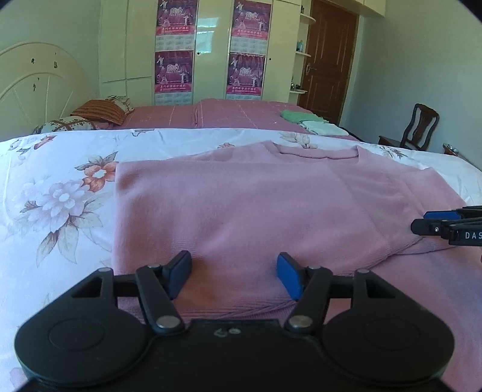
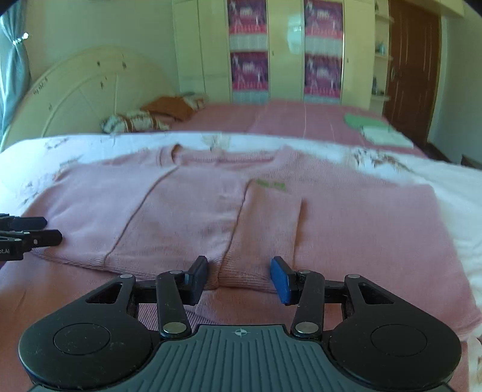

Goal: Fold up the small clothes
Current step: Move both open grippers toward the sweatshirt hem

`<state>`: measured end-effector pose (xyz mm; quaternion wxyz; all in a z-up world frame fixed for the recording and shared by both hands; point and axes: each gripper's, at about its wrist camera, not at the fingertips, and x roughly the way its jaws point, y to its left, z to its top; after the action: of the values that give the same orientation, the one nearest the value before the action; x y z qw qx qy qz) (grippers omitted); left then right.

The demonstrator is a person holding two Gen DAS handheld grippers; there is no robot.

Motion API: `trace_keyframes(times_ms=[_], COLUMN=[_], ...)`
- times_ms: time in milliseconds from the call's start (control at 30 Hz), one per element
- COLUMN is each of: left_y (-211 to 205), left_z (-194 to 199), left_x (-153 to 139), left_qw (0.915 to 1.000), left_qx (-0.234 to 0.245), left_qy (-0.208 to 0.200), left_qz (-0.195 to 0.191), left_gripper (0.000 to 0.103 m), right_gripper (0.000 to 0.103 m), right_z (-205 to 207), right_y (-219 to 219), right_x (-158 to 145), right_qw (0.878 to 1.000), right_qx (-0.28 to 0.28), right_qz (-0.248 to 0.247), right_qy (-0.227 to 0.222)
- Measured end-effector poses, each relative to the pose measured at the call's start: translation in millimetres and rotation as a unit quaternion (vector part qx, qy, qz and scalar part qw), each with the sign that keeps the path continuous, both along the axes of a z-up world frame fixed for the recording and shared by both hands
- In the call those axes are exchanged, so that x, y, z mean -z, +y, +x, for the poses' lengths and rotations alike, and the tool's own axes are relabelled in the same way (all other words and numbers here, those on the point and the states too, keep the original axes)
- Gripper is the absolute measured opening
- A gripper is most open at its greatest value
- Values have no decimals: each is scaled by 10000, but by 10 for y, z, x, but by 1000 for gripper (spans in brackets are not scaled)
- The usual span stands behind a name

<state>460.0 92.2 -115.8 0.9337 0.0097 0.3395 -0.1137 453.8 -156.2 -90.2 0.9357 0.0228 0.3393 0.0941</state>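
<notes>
Pink sweater (image 1: 241,196) is spread on floral sheet (image 1: 60,181); wardrobe (image 1: 211,51) behind. Left gripper (image 1: 234,276) and right gripper (image 2: 239,279) are held apart, empty.

Floral-sheeted bed (image 1: 60,187) (white ground) carries the spread pink sweater (image 1: 241,205).

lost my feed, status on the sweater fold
Left gripper open, right gripper open, both at sweater hem. Sleeve folded in. Nothing in the way.

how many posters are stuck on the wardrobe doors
4, in two columns of two: upper left poster, lower left poster, upper right poster and lower right poster. The top ones are cut off by the frame; more could be outside it.
</notes>
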Motion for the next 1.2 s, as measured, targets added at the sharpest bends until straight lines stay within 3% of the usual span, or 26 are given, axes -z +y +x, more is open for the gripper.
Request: trace_keyframes(times_ms=[133, 600, 667, 733, 767, 800, 833, 933, 1000, 1200], left_y=[-116, -293, -290, -287, -268, -241, -221, -144, -90, 203], left_z=[-68, -63, -46, -20, -11, -20, -55, -321, -490, -1147], left_x=[59, 27, 22, 30, 25, -3, -33, -90, -75, -81], left_qw=[9993, 9953, 9945, 9918, 9908, 9913, 9917, 9922, 9909, 9921], left_qx=[-84, -634, -704, -870, -933, -916, -886, -722, -651, -716], left_qy=[-74, 124, 178, 218, 254, 319, 353, 217, 250, 331], left_qz=[370, 728, 749, 909, 944, 892, 860, 995, 1154, 971], left_gripper=[64, 70, 75, 95, 97, 95, 90, 88, 88, 86], right_gripper=[46, 49, 49, 53, 56, 70, 74, 74, 74, 74], right_z=[-14, -57, -77, -98, -97, -84, -77, -276, -407, -906], right_y=[41, -50, -28, 14, 23, 6, -58, -341, -468, -593], right_x=[17, 64, 73, 102, 107, 99, 65, -123, -175, -250], right_qw=[9999, 9989, 9983, 9968, 9963, 9968, 9981, 9990, 9987, 9984], right_qx=[-25, -416, -484, -558, -547, -427, -230, 300, 407, 515], right_qz=[-100, -204, -313, -527, -610, -647, -547, 35, 207, 226], right_qy=[-14, -73, -121, -219, -243, -212, -132, -333, -207, 41])
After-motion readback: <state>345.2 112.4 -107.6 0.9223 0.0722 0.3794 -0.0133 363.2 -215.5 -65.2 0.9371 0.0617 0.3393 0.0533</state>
